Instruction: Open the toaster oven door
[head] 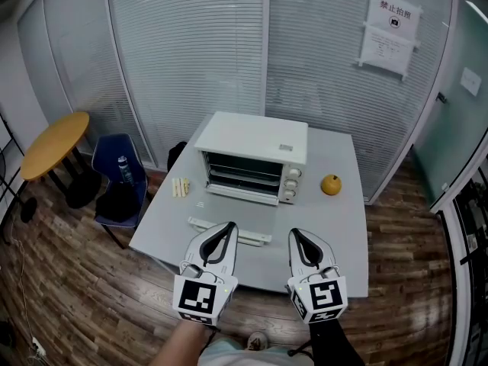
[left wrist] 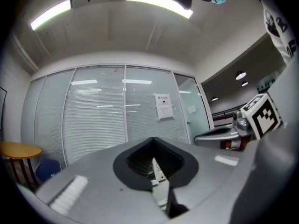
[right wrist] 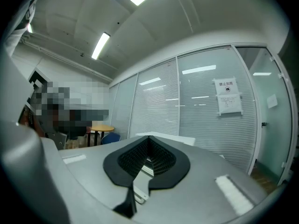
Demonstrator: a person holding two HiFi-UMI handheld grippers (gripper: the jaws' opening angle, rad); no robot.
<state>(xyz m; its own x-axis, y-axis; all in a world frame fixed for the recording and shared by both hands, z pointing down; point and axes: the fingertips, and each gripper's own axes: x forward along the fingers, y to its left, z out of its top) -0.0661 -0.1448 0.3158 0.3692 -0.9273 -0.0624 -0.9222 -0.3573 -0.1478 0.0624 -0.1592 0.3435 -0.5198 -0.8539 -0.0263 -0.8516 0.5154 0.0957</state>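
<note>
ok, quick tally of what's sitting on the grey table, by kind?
toaster oven: 1
orange round fruit: 1
long white piece: 1
cluster of pale sticks: 1 (single sticks too small to count)
Total: 4

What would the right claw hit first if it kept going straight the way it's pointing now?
Most likely the toaster oven, near its knobs. The right claw, shut and empty, points level at the oven's right front, with only bare table below the path. Depth is hard to judge.
</note>
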